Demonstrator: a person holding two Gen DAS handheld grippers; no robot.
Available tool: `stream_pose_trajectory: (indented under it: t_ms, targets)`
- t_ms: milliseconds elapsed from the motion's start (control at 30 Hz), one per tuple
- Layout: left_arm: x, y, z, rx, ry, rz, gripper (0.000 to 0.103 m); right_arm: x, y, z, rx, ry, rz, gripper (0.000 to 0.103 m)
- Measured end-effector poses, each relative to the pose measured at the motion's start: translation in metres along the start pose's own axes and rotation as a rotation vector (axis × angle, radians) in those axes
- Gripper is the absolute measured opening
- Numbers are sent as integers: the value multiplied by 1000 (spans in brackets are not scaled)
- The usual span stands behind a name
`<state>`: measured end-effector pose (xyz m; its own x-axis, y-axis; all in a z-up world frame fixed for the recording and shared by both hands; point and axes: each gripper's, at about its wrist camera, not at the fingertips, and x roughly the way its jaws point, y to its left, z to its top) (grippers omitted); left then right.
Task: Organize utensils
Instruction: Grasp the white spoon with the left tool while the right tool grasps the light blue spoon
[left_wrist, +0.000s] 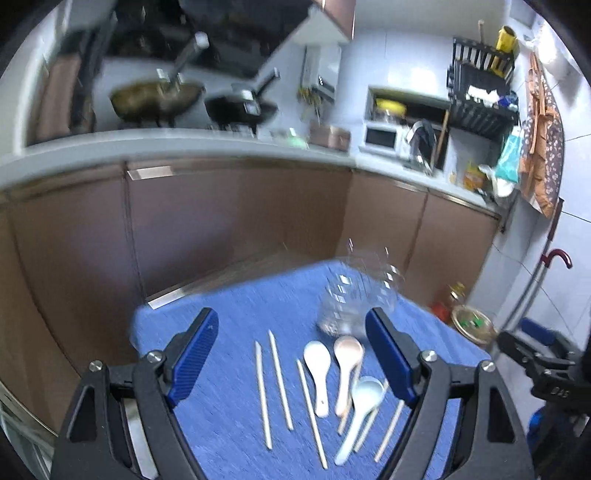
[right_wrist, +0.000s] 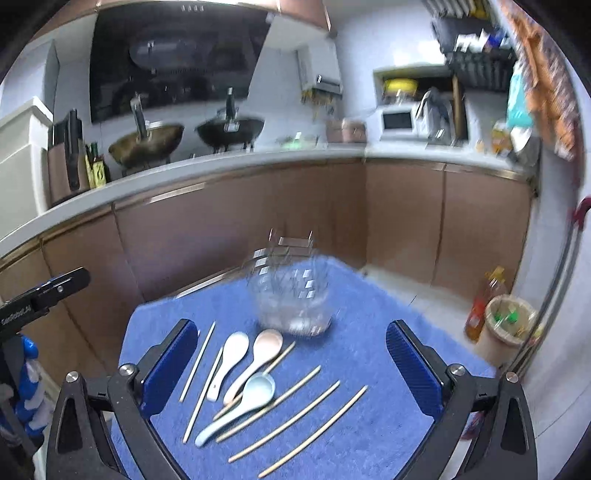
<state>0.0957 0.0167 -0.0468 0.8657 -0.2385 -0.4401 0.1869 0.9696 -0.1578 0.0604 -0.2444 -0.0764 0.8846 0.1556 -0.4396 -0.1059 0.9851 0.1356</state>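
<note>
On a blue cloth (left_wrist: 236, 314) (right_wrist: 369, 332) lie three ceramic spoons, a white spoon (left_wrist: 318, 369) (right_wrist: 231, 354), a pink spoon (left_wrist: 347, 362) (right_wrist: 264, 350) and a pale blue spoon (left_wrist: 364, 402) (right_wrist: 251, 395), with several wooden chopsticks (left_wrist: 263, 391) (right_wrist: 314, 435) beside and under them. A clear glass jar (left_wrist: 354, 295) (right_wrist: 291, 295) stands upright behind them. My left gripper (left_wrist: 291, 354) is open and empty above the utensils. My right gripper (right_wrist: 291, 365) is open and empty above them too.
Brown kitchen cabinets (left_wrist: 221, 221) and a counter with woks (right_wrist: 147, 142) stand behind the table. A small bin (right_wrist: 506, 325) and an oil bottle (right_wrist: 480, 306) sit on the floor at right. The other gripper shows at each view's edge: (left_wrist: 535, 362) (right_wrist: 40, 295).
</note>
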Motion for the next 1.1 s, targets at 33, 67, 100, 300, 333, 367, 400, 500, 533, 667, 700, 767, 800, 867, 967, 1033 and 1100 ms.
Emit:
stream_pose_trajectory:
  t_ms: [33,67,100,300,333,367,400,500,533,667,700,767,800,867,967,1033,1100]
  targets:
    - [12,3,-2,-17,49,-35,81,9,-3,-3,12,33,25,91]
    - [20,5,-2,-29,81,-55,80,19,-6,-6,25,72,61,87]
    - [34,8,-4,-49,130,-91,80,29,-10,-9,39,107,96,79]
    - [102,18,-7,-114,317,-232,80,82,-24,-29,82,287,256,47]
    - [116,17,-7,-114,346,-254,80,89,-25,-30,86,306,278,45]
    - [126,17,-7,-108,367,-271,80,96,-26,-32,88,326,300,44]
    - [135,16,-9,-103,384,-286,79,104,-26,-33,88,344,318,42]
    - [173,18,-13,-93,465,-327,76,127,-24,-39,80,404,359,36]
    - [187,19,-15,-89,493,-338,72,134,-24,-40,74,427,369,36]
    - [229,23,-20,-79,565,-351,68,161,-23,-49,44,499,396,34]
    - [239,24,-22,-71,585,-359,67,165,-23,-51,36,514,399,33]
    - [253,24,-25,-63,610,-369,63,172,-23,-52,22,533,412,32]
    - [258,24,-26,-59,625,-380,62,174,-22,-51,13,541,415,32]
    - [266,23,-30,-36,643,-385,59,178,-22,-53,-1,552,416,32]
    - [276,22,-35,0,662,-389,57,184,-25,-54,-8,571,430,31]
    - [281,21,-38,11,673,-391,55,189,-26,-55,-18,580,437,31]
    - [286,22,-41,19,682,-391,54,192,-25,-57,-23,587,445,30]
